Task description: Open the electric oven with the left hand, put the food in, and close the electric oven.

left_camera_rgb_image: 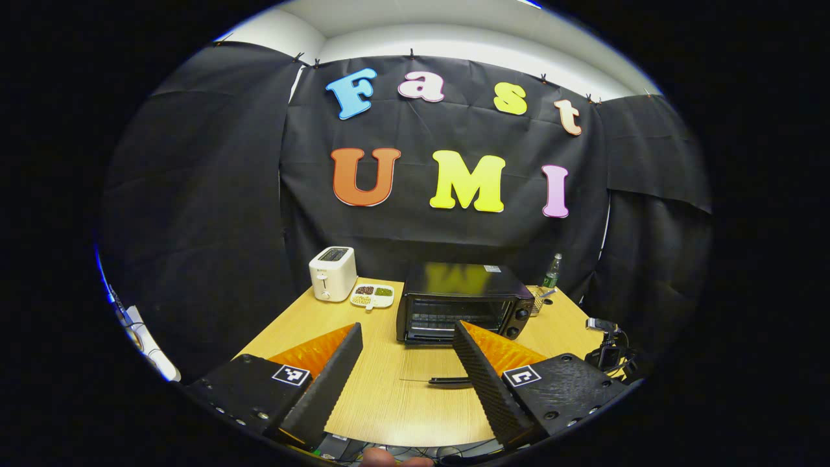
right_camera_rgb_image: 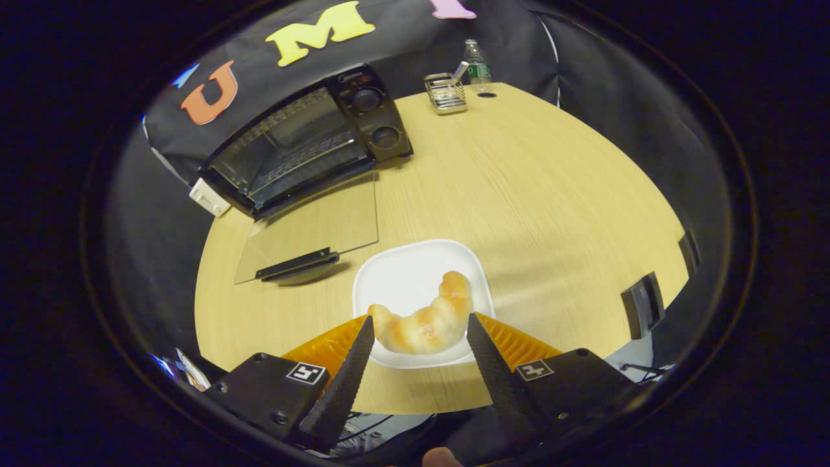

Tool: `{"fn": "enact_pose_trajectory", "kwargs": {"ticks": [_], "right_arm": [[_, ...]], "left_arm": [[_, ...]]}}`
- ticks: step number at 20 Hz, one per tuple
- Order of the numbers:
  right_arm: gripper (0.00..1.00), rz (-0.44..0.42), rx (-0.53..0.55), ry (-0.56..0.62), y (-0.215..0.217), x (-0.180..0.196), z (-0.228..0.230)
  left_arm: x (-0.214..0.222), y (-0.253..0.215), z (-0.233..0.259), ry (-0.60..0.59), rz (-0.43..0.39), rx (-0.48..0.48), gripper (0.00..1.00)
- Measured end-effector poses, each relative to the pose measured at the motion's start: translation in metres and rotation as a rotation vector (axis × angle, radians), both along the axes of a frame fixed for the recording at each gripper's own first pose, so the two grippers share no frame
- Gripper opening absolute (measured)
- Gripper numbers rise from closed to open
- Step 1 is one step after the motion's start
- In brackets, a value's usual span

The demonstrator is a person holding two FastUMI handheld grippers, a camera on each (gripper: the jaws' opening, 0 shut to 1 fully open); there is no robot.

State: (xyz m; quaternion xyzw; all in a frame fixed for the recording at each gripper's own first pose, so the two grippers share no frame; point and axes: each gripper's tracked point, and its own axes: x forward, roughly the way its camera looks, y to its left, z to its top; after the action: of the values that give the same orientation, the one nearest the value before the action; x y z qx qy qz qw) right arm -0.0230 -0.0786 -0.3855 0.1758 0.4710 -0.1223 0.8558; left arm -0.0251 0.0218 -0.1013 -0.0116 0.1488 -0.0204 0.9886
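The black electric oven (left_camera_rgb_image: 463, 301) stands at the back of the wooden table (left_camera_rgb_image: 389, 402), its glass door (right_camera_rgb_image: 318, 227) folded down flat with the dark handle (left_camera_rgb_image: 450, 381) toward me. My left gripper (left_camera_rgb_image: 407, 324) hovers open and holds nothing, in front of the oven and above the table. In the right gripper view a golden croissant (right_camera_rgb_image: 425, 324) lies on a white square plate (right_camera_rgb_image: 402, 272) near the table's front edge, to the right of the open door. My right gripper (right_camera_rgb_image: 421, 318) is open, its fingers on either side of the croissant.
A white toaster (left_camera_rgb_image: 332, 272) and a small sectioned dish (left_camera_rgb_image: 373, 295) sit left of the oven. A wire holder (right_camera_rgb_image: 445, 93) and a bottle (right_camera_rgb_image: 478, 61) stand to its right at the back. Black gear (left_camera_rgb_image: 606, 344) is clamped at the table's right edge.
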Motion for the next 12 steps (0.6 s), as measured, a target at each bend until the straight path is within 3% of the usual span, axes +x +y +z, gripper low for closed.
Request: {"fn": "enact_pose_trajectory", "kwargs": {"ticks": [8,12], "right_arm": [[0.79,-0.126,0.152,0.068,0.003,0.003,-0.024],[0.58,-0.147,0.230,0.086,0.004,0.006,-0.024]], "left_arm": [[-0.003,-0.006,-0.002,0.025,0.013,0.022,0.93],[0.001,-0.017,0.001,0.039,0.022,-0.020,0.93]]}}
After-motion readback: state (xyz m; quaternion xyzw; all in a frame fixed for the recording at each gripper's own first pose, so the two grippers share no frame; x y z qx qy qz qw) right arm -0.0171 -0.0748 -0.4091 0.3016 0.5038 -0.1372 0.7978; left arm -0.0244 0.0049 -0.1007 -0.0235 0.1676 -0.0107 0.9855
